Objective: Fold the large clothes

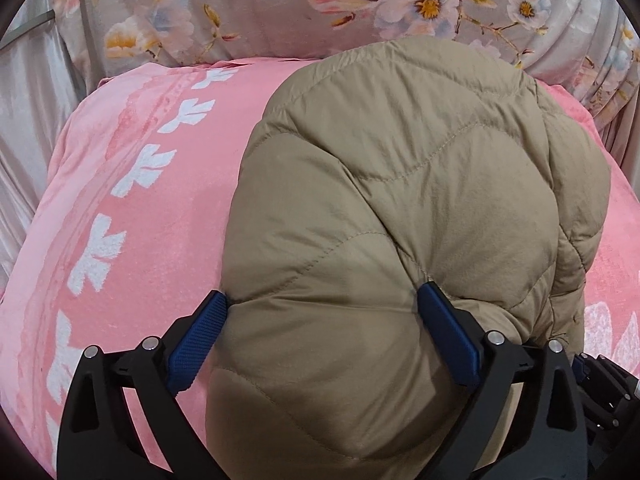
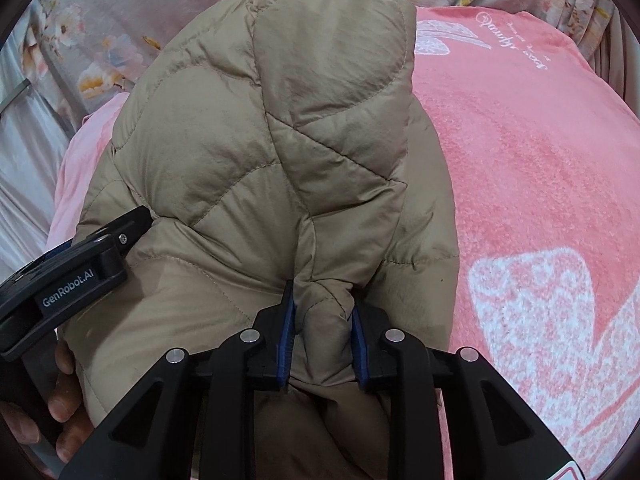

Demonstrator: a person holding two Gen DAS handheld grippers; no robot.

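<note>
A tan quilted puffer jacket (image 1: 400, 184) lies bundled on a pink blanket (image 1: 152, 216); it also shows in the right wrist view (image 2: 260, 152). My left gripper (image 1: 322, 304) has its jaws wide apart around a thick puffy fold of the jacket, and both blue pads press into the fabric. My right gripper (image 2: 323, 300) is shut on a narrow bunched fold of the jacket at its near edge. The left gripper's body (image 2: 68, 284) shows at the left in the right wrist view, resting against the jacket.
The pink blanket (image 2: 540, 184) with white patterns covers the bed around the jacket. A grey floral quilt (image 1: 280, 4) is heaped along the far side. Pale curtain fabric (image 1: 28, 120) hangs at the left. The person's fingers (image 2: 60, 400) show at the lower left.
</note>
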